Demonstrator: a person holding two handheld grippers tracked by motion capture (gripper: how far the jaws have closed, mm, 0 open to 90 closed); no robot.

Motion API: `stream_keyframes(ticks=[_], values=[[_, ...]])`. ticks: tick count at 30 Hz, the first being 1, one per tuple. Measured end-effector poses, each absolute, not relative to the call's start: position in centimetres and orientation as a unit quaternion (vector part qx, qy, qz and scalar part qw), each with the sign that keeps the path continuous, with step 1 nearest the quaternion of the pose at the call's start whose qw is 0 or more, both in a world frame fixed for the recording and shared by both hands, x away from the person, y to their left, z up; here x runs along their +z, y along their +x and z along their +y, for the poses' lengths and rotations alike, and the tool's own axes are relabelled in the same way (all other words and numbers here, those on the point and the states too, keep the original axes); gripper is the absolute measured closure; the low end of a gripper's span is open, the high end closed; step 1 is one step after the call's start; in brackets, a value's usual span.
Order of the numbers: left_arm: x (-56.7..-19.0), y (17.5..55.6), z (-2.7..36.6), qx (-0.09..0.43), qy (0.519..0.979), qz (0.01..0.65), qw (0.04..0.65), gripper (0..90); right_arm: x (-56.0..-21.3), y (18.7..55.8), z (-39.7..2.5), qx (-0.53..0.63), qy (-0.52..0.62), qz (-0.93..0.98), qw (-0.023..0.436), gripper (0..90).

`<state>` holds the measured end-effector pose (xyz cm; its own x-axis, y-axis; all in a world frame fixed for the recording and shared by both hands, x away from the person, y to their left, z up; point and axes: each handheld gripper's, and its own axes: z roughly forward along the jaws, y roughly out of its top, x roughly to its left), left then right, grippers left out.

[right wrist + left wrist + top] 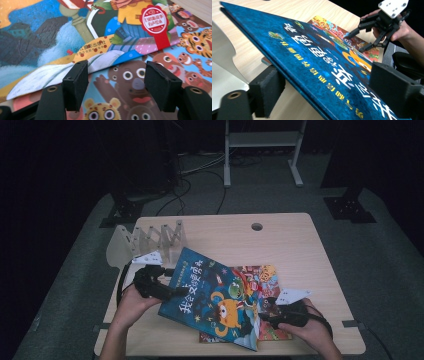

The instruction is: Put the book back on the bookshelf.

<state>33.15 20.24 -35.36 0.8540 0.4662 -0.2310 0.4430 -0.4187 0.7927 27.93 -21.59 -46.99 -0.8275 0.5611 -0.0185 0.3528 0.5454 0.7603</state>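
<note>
Jaws of left gripper [172, 292] clamp one blue book [215, 300].

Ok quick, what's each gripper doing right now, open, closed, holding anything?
Left gripper: closed on the edge of the blue picture book, lifting that side.
Right gripper: open, holding nothing, over the colourful animal picture books on the table.

left gripper [172, 287] fingers clamped, right gripper [265, 309] fingers apart
</note>
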Motion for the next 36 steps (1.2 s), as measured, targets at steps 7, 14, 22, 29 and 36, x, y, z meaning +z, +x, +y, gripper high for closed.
stream_keyframes(ticks=[7, 14, 22, 29, 36], values=[[-33.8, 34.3, 19.9, 0.008, 0.869, 0.273, 0.413, 29.9, -46.9, 27.5, -21.2, 0.394, 0.259, 0.872, 0.134, 35.8], [-33.4, 34.9, 19.7, -0.006, 0.874, 0.27, 0.404, 37.1, -47.0, 27.2, -20.9, 0.397, 0.261, 0.87, 0.131, 36.6], [-32.1, 36.3, 19.3, -0.013, 0.872, 0.261, 0.414, 44.0, -47.0, 26.9, -19.7, 0.403, 0.261, 0.87, 0.118, 36.0], [-29.8, 38.4, 18.5, -0.023, 0.884, 0.249, 0.395, 51.0, -47.0, 26.9, -18.2, 0.403, 0.254, 0.871, 0.116, 37.0], [-27.6, 40.0, 17.2, -0.026, 0.897, 0.24, 0.372, 56.5, -46.8, 27.0, -16.2, 0.402, 0.246, 0.874, 0.12, 36.9]])
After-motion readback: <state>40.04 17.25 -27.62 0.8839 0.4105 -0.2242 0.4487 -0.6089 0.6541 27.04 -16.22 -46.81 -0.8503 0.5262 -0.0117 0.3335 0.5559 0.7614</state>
